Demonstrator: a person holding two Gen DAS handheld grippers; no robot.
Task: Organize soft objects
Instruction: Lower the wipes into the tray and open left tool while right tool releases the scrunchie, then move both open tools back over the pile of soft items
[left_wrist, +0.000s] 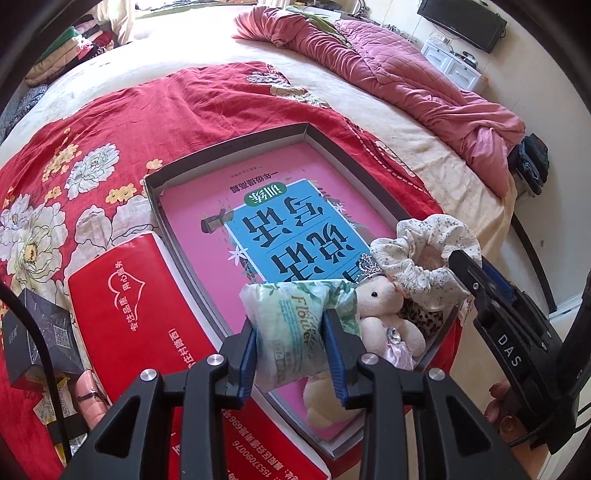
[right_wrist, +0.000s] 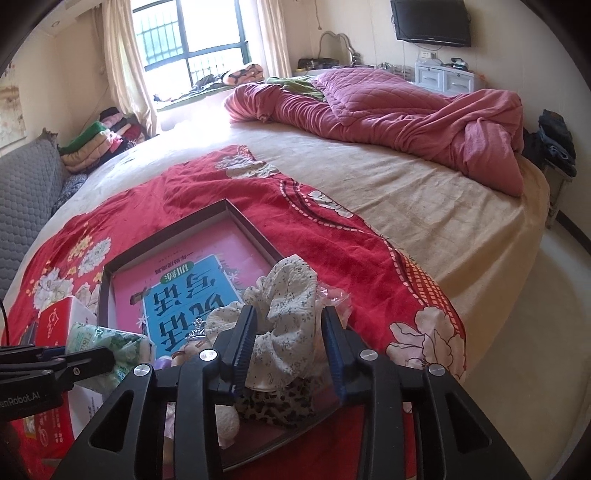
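Observation:
My left gripper (left_wrist: 291, 332) is shut on a green-and-white tissue pack (left_wrist: 295, 317), held over the near end of a shallow grey tray (left_wrist: 229, 147). In the tray lie a pink and blue book (left_wrist: 288, 221), a white plush bunny (left_wrist: 380, 295), a leopard-print scrunchie (left_wrist: 424, 317) and a second plush toy partly hidden under the pack. My right gripper (right_wrist: 290, 332) stands open over the tray's near right corner. A white floral scrunchie (right_wrist: 288, 295) sits loose between its fingers, resting on the leopard one.
A red tissue box (left_wrist: 140, 306) lies against the tray's left side, with a black box (left_wrist: 40, 332) beyond it. All rest on a red floral cloth (left_wrist: 129, 110) on a beige bed. A crumpled pink quilt (right_wrist: 406, 118) lies at the far right.

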